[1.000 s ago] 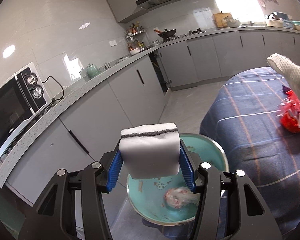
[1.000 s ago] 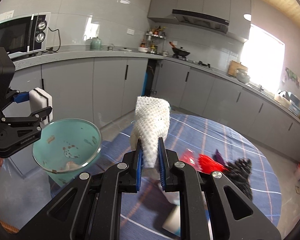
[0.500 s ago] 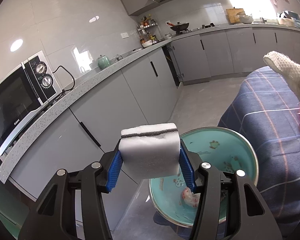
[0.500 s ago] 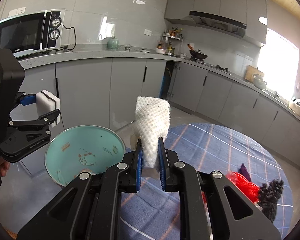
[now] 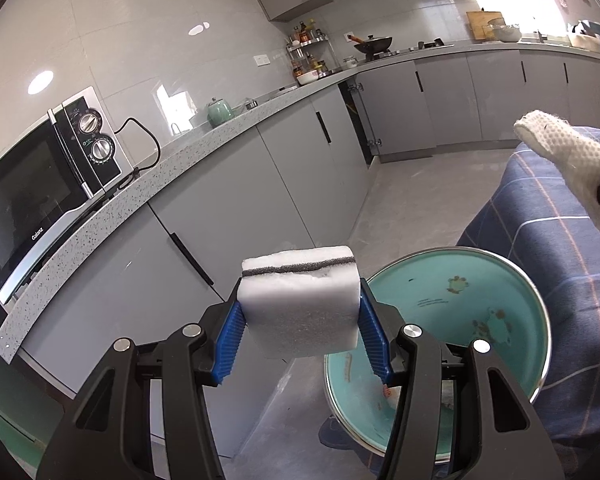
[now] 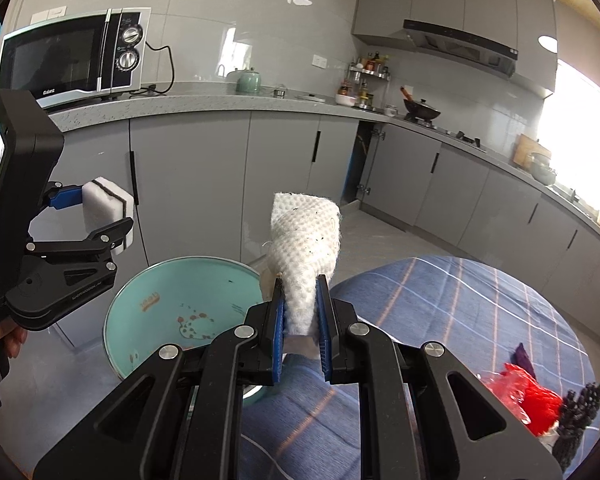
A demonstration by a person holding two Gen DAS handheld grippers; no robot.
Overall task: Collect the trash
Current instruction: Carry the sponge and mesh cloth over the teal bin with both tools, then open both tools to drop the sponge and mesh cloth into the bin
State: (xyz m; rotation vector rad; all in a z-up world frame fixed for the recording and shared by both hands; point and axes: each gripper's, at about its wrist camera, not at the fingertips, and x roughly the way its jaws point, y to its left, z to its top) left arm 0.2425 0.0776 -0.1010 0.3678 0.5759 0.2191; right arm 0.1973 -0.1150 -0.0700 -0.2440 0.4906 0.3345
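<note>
The teal bowl [image 6: 180, 312] holding a scrap sits at the counter's [image 6: 480, 320] edge and has slid rightward in the left view as both hands swung aside, left tongs [image 5: 299, 332] clamping a sponge [image 5: 300, 304], right tongs [image 6: 302, 328] pinching a cloth [image 6: 306, 248], so red wrappers [image 6: 528, 396] remain uncollected.

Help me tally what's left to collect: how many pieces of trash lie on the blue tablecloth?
2 visible on the tablecloth: a red crumpled wrapper near its right edge, and a dark purple scrap just behind it. The black frilly thing beside them is unclear. The right claw may hide more.
</note>
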